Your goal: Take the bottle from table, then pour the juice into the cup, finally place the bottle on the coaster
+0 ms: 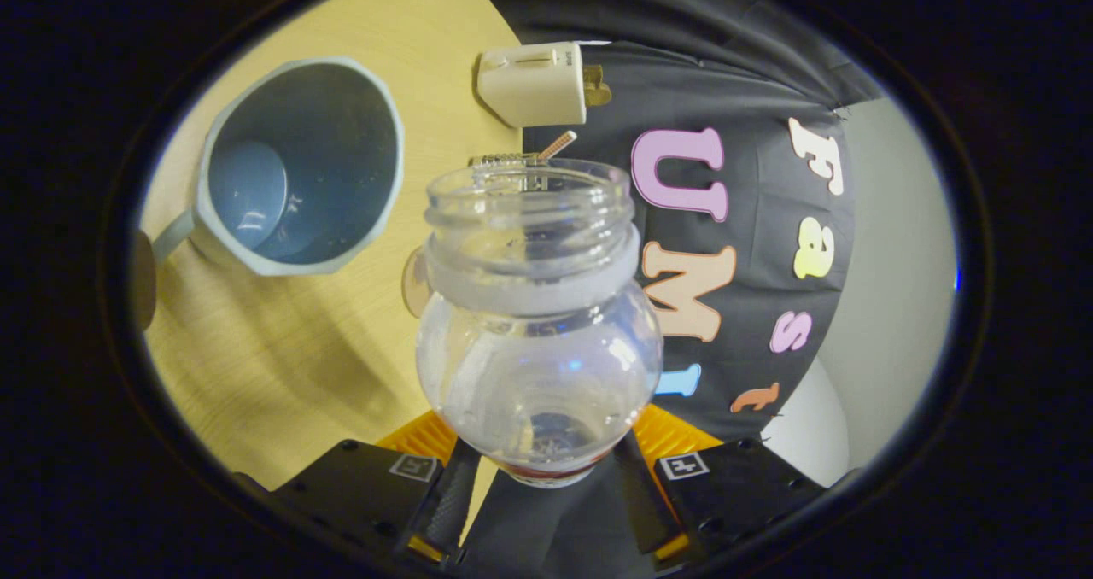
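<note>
tool (540,476) fingers clamp the uncapped clear bottle (538,323) beside the empty cup (299,165)

Bright, even light with glints on the clear bottle (538,323), soft shadows on the table (282,365), fisheye-bent edges.

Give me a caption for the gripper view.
Gripper holds open bottle tilted beside the empty cup.

The clear plastic open-mouthed bottle (538,323) sat at lower centre, clamped between the gripper (546,476) fingers. The pale blue faceted ceramic cup (295,165) stood at upper left on the light wooden table (256,357). The cream rectangular plastic box (534,84) lay at upper centre, beyond the bottle's mouth.
</note>
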Demonstrator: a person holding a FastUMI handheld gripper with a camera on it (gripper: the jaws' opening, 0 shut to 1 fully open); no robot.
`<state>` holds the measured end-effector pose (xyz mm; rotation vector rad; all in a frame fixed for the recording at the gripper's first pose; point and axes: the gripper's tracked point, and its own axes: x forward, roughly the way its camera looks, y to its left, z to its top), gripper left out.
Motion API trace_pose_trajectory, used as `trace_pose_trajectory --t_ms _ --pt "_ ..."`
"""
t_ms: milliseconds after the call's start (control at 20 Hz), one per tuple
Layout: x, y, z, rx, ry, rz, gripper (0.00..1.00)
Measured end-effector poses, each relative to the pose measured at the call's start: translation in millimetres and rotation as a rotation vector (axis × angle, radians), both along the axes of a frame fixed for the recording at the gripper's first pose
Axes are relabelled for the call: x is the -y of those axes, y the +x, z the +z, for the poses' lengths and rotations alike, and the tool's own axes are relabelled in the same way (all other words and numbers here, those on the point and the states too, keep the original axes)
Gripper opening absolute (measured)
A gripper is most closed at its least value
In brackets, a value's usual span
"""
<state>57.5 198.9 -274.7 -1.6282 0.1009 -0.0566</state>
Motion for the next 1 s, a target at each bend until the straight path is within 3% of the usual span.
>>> trace_pose_trajectory --t_ms 1000 --pt "-17.5 5.2 24.0 0.046 -0.158 0.075 0.78"
